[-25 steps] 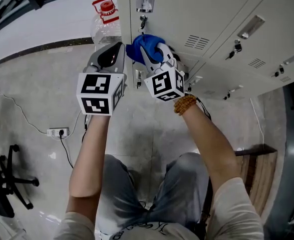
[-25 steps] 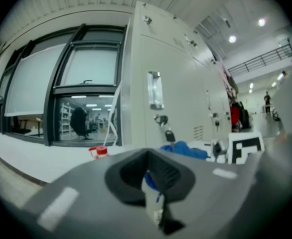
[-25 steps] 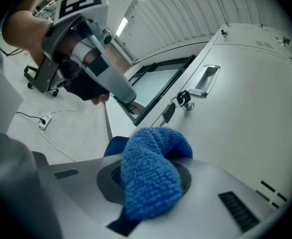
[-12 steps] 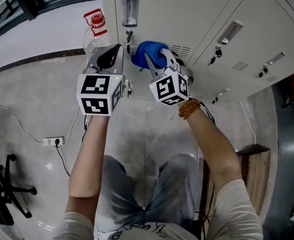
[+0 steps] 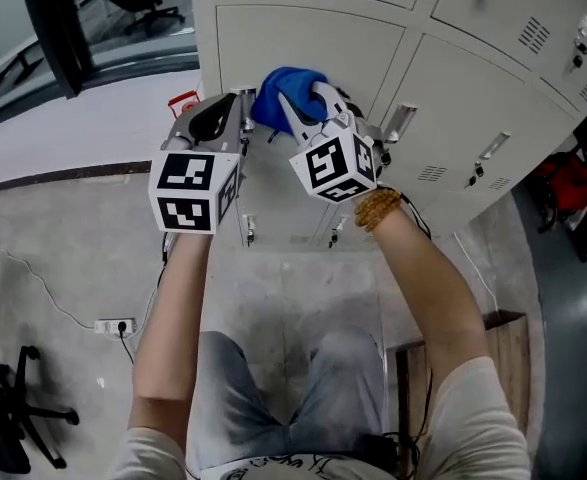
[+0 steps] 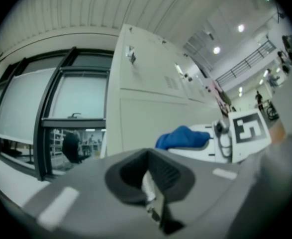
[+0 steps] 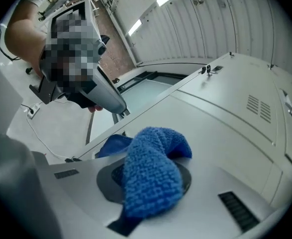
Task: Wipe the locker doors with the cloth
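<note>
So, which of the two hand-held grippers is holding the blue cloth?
The right hand-held gripper: its jaws are shut on the blue cloth. The left hand-held gripper, beside it, carries no cloth.

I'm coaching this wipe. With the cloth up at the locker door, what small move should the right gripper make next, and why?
Probably press in and sweep the right gripper sideways: it is shut on the blue cloth, which sits bunched at the locker door, though contact cannot be confirmed.
</note>
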The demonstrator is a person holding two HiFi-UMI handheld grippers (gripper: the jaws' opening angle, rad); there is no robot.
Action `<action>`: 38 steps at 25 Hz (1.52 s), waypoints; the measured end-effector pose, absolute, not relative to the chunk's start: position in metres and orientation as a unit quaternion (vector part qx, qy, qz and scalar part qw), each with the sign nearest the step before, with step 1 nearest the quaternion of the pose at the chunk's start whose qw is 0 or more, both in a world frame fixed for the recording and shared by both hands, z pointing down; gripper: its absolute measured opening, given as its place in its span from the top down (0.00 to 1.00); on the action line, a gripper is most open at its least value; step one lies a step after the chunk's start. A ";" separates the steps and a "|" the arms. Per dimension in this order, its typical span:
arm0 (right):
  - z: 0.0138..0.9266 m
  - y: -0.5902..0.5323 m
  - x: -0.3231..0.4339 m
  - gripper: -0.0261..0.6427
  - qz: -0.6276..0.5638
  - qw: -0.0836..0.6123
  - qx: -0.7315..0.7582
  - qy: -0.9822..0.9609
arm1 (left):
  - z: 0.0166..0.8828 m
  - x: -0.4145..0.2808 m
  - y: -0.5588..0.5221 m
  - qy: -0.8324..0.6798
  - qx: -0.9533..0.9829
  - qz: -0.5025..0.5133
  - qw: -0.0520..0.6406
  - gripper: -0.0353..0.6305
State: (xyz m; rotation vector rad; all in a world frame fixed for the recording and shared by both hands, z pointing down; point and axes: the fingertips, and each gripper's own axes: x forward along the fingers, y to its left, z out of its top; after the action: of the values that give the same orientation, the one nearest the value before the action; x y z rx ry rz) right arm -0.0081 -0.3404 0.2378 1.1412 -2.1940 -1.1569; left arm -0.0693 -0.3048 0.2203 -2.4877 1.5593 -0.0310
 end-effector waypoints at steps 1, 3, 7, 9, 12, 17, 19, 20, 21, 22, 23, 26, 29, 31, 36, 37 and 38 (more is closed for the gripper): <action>0.225 -0.340 -0.008 0.93 -0.420 0.205 0.409 -0.784 | 0.209 -0.067 -0.303 0.527 -0.843 -0.008 0.109 0.94; 0.206 -0.340 -0.011 0.93 -0.430 0.211 0.404 -0.780 | 0.189 -0.062 -0.302 0.524 -0.843 -0.003 0.119 0.94; 0.176 -0.339 -0.013 0.93 -0.440 0.207 0.403 -0.775 | 0.159 -0.050 -0.298 0.519 -0.844 0.002 0.139 0.94; 0.164 -0.338 -0.009 0.93 -0.442 0.200 0.405 -0.775 | 0.150 -0.042 -0.296 0.513 -0.846 0.005 0.143 0.94; 0.143 -0.338 -0.002 0.93 -0.443 0.185 0.410 -0.775 | 0.145 -0.033 -0.297 0.509 -0.849 0.008 0.143 0.94; 0.121 -0.335 0.018 0.93 -0.431 0.153 0.426 -0.780 | 0.151 -0.018 -0.300 0.502 -0.853 0.008 0.140 0.94; 0.123 -0.335 0.027 0.93 -0.423 0.138 0.435 -0.783 | 0.158 -0.013 -0.303 0.500 -0.855 0.006 0.136 0.94; 0.126 -0.335 0.031 0.93 -0.420 0.132 0.439 -0.784 | 0.163 -0.010 -0.304 0.500 -0.856 0.004 0.134 0.94; 0.131 -0.335 0.035 0.93 -0.417 0.127 0.442 -0.784 | 0.168 -0.008 -0.305 0.499 -0.856 0.001 0.132 0.94; 0.136 -0.335 0.038 0.93 -0.415 0.122 0.443 -0.785 | 0.174 -0.007 -0.307 0.499 -0.857 -0.001 0.129 0.94; 0.141 -0.335 0.040 0.93 -0.414 0.118 0.444 -0.786 | 0.181 -0.005 -0.308 0.499 -0.857 -0.004 0.126 0.94; 0.166 -0.335 0.050 0.93 -0.402 0.116 0.454 -0.787 | 0.205 -0.003 -0.312 0.500 -0.859 -0.012 0.112 0.94; 0.202 -0.336 0.055 0.93 -0.384 0.115 0.458 -0.793 | 0.233 -0.001 -0.315 0.500 -0.860 -0.019 0.098 0.94; 0.231 -0.337 0.056 0.93 -0.373 0.123 0.458 -0.797 | 0.250 -0.001 -0.315 0.502 -0.859 -0.024 0.096 0.94; 0.300 -0.339 0.053 0.93 -0.352 0.145 0.453 -0.806 | 0.290 -0.008 -0.313 0.511 -0.856 -0.021 0.074 0.94; 0.312 -0.340 0.053 0.93 -0.351 0.148 0.453 -0.806 | 0.297 -0.010 -0.312 0.516 -0.853 -0.018 0.075 0.94; 0.323 -0.340 0.052 0.93 -0.349 0.152 0.453 -0.806 | 0.304 -0.012 -0.310 0.520 -0.851 -0.017 0.077 0.94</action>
State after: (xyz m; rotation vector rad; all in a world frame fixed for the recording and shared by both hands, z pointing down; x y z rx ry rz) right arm 0.0519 -0.3399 0.3234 1.2990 -2.3128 -1.0019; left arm -0.0124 -0.3105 0.3039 -2.5492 1.5566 -0.0497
